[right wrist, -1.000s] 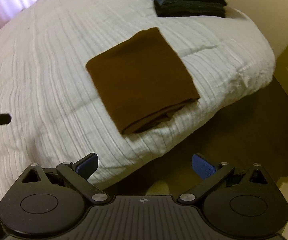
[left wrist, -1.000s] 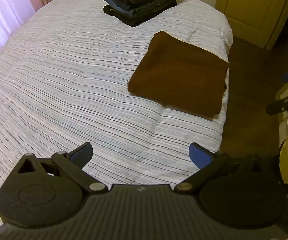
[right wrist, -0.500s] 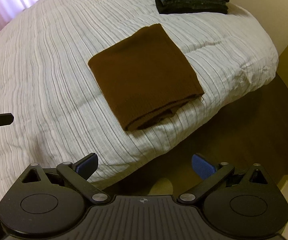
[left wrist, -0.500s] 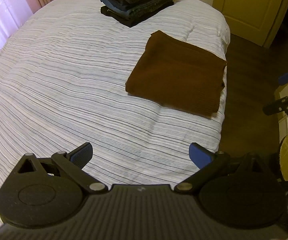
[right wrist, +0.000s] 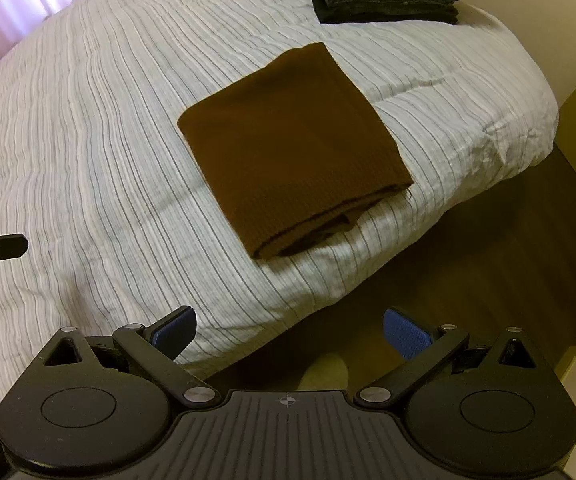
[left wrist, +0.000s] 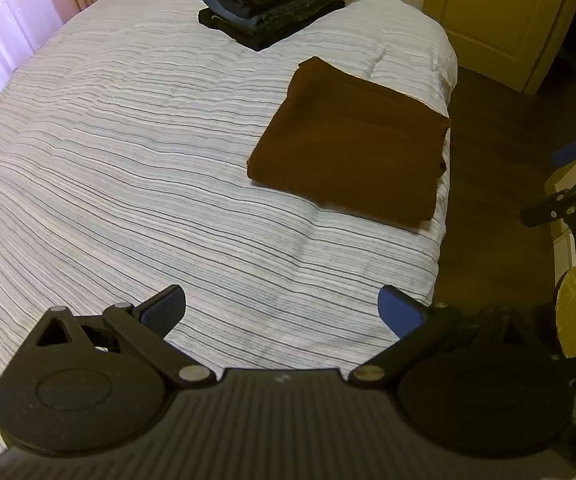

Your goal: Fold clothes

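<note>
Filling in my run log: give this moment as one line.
left tool open, empty | right tool open, empty | brown cloth folded on bed | next: stack

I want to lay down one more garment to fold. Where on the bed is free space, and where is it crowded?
The wide striped bed cover is bare between the curtain side and the brown folded cloth, in front of the left tool. It is crowded at the far end by the dark clothes stack, and along the edge where the brown cloth lies.
</note>
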Demonstrator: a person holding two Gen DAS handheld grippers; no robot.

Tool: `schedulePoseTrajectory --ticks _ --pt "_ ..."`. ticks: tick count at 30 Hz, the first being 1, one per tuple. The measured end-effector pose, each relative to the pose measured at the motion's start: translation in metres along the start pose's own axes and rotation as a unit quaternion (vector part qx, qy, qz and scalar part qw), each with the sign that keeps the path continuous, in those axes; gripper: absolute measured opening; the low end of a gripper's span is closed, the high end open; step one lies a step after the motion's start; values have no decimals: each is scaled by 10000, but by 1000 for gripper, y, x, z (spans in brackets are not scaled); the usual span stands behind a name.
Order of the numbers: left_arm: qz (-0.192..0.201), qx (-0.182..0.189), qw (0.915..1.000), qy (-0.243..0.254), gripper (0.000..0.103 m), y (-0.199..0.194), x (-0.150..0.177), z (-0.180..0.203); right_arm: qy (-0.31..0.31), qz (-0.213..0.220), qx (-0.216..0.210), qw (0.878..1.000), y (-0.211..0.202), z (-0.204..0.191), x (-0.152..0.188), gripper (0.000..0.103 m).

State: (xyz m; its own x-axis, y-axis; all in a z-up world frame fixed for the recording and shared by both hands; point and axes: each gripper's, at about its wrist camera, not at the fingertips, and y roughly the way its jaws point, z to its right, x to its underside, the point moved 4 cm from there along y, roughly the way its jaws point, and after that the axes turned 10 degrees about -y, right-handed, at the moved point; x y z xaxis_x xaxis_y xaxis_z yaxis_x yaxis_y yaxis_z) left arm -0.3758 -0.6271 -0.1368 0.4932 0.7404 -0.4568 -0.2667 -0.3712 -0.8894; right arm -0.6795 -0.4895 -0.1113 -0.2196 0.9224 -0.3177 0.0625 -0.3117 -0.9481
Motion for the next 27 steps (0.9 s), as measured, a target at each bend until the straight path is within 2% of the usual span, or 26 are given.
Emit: schedulePoseTrajectory --ticks 27 --pt "-156 12 9999 10 101 9 -6 19 -97 -78 -96 9999 8 18 -5 102"
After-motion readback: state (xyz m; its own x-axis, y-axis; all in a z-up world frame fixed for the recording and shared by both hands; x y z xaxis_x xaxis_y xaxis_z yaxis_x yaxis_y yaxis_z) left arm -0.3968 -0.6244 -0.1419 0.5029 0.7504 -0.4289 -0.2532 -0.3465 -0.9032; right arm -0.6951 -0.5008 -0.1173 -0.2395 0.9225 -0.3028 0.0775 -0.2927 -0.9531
